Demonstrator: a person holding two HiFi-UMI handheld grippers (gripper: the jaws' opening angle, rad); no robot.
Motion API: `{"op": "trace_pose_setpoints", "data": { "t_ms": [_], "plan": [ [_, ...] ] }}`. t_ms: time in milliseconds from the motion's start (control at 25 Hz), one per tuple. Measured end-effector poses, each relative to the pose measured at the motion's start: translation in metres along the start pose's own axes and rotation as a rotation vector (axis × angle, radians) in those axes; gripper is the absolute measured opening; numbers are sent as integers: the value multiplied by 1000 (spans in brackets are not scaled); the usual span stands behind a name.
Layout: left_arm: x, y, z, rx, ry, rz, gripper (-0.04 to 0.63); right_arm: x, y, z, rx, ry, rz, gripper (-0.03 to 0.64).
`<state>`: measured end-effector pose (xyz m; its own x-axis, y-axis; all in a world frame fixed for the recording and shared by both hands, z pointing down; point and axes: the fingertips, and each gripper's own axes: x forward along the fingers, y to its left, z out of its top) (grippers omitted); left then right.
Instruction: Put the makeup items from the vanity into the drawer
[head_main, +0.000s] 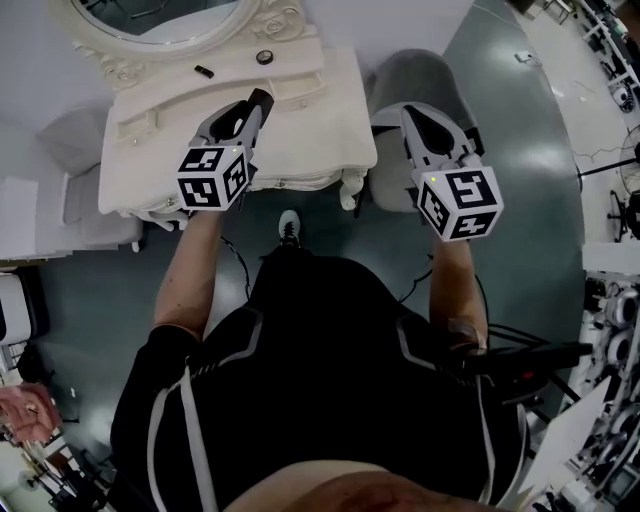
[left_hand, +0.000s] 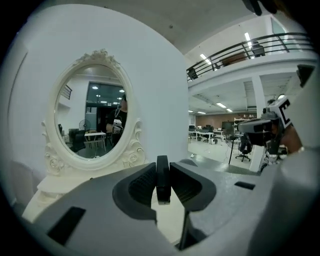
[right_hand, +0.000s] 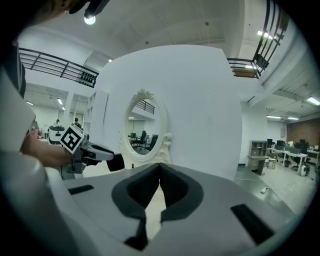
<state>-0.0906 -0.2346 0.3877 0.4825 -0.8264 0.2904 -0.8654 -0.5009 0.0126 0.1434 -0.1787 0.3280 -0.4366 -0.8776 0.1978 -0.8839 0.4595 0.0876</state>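
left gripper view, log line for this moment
left gripper: shut on black makeup item | right gripper: shut, empty | vanity: black stick, round item on top

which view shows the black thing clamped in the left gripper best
Left gripper view: the flat black item stands edge-on and close up, pinched in the left gripper. The right gripper view shows it side-on but small; the head view shows only a dark bit at the gripper's tip.
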Motion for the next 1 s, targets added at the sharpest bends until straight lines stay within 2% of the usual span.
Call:
{"op": "trace_pose_setpoints", "data": {
  "t_ms": [120,280,400,480,760,1000],
  "plan": [
    [32,15,-2,98,22,-46,89,23,-5,2,-28,33,-26,6],
    [71,27,-7,215,57,-166,89,53,-13,4,-24,60,-53,5],
    [98,27,-21,400,109,-267,87,69,-18,-1,-29,100,-73,5],
    [113,29,-26,478,124,-340,88,79,-21,-3,-27,115,-83,5],
    [157,33,-47,632,151,-634,88,98,-41,-12,19,147,-165,5],
    [195,44,-75,652,244,-729,89,106,-46,-30,98,192,-244,5]
  ]
}}
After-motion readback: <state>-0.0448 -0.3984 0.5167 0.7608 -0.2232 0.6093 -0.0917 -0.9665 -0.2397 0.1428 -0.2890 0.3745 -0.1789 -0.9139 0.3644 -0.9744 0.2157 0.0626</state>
